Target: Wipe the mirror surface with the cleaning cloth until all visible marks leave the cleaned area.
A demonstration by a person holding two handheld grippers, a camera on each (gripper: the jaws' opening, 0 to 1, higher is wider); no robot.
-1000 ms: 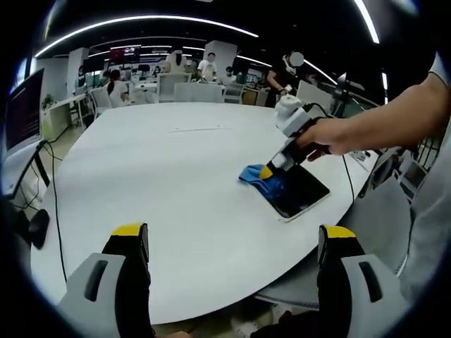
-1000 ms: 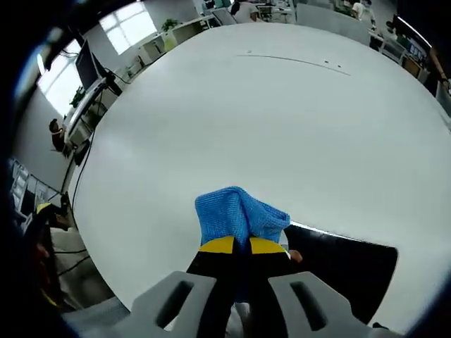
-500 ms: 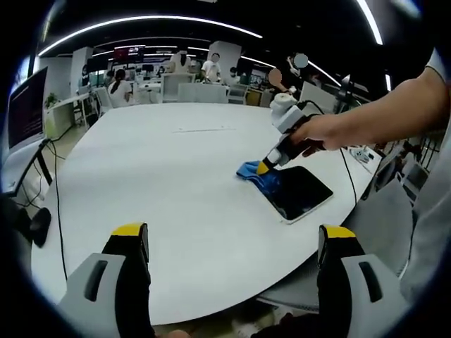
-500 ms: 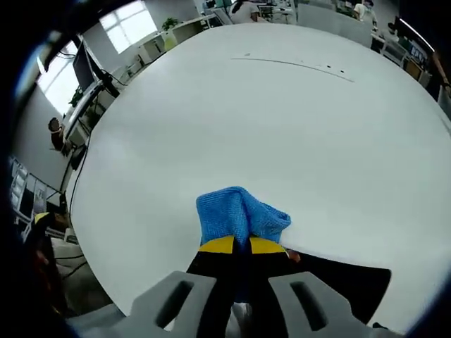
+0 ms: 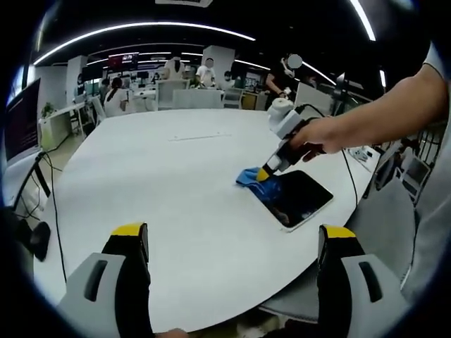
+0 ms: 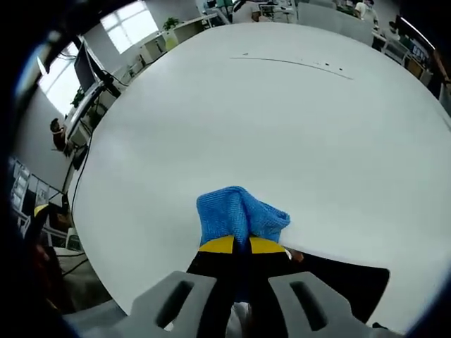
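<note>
Since a second ago the right gripper has slid its pinched blue cleaning cloth to the mirror edge near the white surface rim; soft cloth, fragile glass. Left gripper hovers spread.

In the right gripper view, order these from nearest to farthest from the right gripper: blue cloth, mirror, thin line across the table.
1. Blue cloth, clamped in the right gripper.
2. Mirror, dark, just beside the jaws.
3. Thin line, far across the white table.
</note>
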